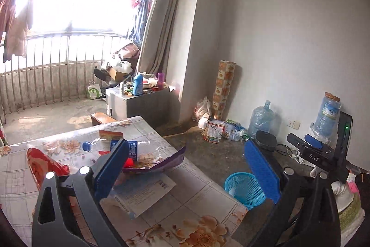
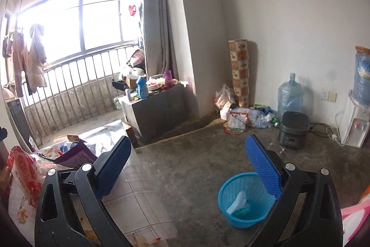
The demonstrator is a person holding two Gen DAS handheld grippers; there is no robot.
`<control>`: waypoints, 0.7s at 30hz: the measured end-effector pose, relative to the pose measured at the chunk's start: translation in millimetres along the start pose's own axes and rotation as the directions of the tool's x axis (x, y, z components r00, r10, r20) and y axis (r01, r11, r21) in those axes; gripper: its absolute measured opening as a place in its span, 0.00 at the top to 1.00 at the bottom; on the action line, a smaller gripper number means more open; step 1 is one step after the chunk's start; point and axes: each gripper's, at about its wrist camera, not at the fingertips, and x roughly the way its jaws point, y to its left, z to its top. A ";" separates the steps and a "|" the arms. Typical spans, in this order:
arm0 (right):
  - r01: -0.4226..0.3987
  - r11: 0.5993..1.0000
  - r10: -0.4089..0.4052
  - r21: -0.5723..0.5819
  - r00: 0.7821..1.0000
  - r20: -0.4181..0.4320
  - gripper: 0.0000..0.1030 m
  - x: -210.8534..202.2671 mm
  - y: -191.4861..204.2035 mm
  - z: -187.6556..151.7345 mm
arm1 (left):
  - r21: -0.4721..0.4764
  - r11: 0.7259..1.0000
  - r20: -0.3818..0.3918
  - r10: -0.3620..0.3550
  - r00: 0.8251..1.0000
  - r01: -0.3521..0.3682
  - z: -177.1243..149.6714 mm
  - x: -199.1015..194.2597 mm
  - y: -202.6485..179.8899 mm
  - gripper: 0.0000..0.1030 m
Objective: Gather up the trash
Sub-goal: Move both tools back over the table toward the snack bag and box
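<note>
Left wrist view showed the left gripper (image 1: 187, 175) with its jaws spread wide and nothing between the blue pads (image 1: 111, 171), poised above the near corner of a table (image 1: 203, 207) covered in a flower-printed cloth. Trash lay on that table: a white printed sheet (image 1: 143, 192) nearest the camera, then a purple wrapper (image 1: 161, 162), a crushed clear plastic bottle (image 1: 138, 151) with a blue cap, and a red bag (image 1: 41, 163) at about nine o'clock. A blue mesh basket (image 1: 246, 188) stood on the concrete floor just beside the table edge, seen between the fingers at about four o'clock. The other hand-held device (image 1: 316, 152) appeared at three o'clock. Right wrist view showed the right gripper (image 2: 189, 170) likewise spread apart and empty, over the floor; the blue mesh basket (image 2: 247, 199) sat at five o'clock holding a white tissue (image 2: 238, 201). Farther off, a dark rice cooker (image 2: 292, 130) and a large water jug (image 2: 290, 94) stood near the wall at two o'clock, with a heap of wrappers and bags (image 2: 245, 118) at one o'clock. A water dispenser (image 2: 356, 119) occupied three o'clock. A cluttered cabinet (image 2: 152, 108) stood at eleven o'clock, before the railed window.
</note>
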 end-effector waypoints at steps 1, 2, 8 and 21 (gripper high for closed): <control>-0.033 0.999 0.033 -0.008 0.999 -0.003 0.08 1.4 9.6 0.9 | -0.006 1.000 0.006 0.031 1.000 -0.031 -5.4 -10.9 10.6 0.05; -0.067 0.998 0.067 -0.014 0.998 -0.008 0.08 2.8 19.2 2.0 | -0.011 0.998 0.009 0.066 0.998 -0.066 -12.1 -19.5 19.0 0.05; -0.238 0.971 0.235 -0.027 0.969 -0.081 0.08 15.0 66.6 3.9 | -0.085 0.975 -0.031 0.202 0.979 -0.204 -48.7 -52.2 68.2 0.05; -0.400 0.891 0.454 0.217 0.809 -0.373 0.19 42.8 114.6 -35.9 | -0.138 0.953 -0.071 0.261 0.963 -0.268 -73.6 -56.0 100.3 0.06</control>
